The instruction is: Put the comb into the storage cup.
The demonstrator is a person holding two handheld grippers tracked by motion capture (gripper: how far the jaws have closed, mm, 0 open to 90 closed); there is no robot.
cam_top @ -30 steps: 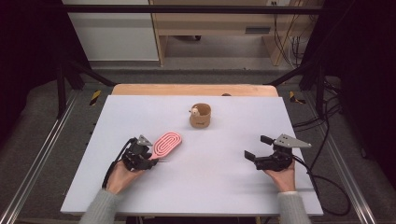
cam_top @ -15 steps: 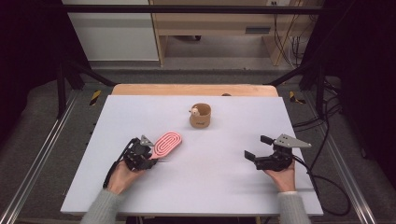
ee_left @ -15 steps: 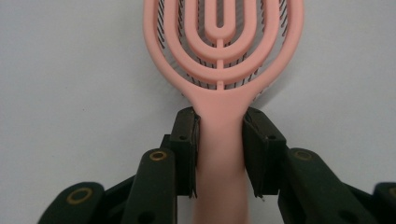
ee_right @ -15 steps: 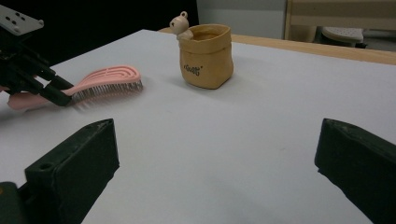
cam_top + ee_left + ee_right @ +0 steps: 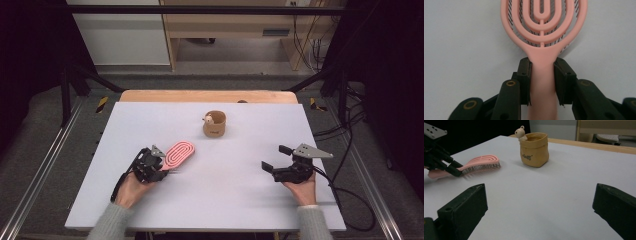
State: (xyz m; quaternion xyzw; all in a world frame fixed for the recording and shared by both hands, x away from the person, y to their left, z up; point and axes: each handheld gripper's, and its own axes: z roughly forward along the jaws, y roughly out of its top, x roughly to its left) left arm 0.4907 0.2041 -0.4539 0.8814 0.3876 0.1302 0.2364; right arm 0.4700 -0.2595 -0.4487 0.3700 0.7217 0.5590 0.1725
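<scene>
A pink hairbrush (image 5: 179, 153) with an oval, ribbed head lies bristles down on the white table (image 5: 225, 200), left of centre. My left gripper (image 5: 163, 168) is at its handle. In the left gripper view both pads (image 5: 525, 75) press the sides of the brush's (image 5: 544, 25) handle, and the jaws of this gripper (image 5: 542, 65) have just been closing on it. The right gripper view shows that brush (image 5: 480, 162) and gripper (image 5: 454, 170) from the side. My right gripper (image 5: 274, 157) rests at the right of the table, open (image 5: 541, 202), with nothing between its jaws.
A small tan cup (image 5: 215, 125) shaped like a paper bag, with a little bear on its rim, stands behind the centre of the table (image 5: 534, 150). A wooden strip (image 5: 207, 95) edges the far side. A cable (image 5: 350, 200) trails off the right gripper.
The left gripper's jaws have drawn in slightly on the brush handle. Neither hand has shifted, and the brush lies where it was.
</scene>
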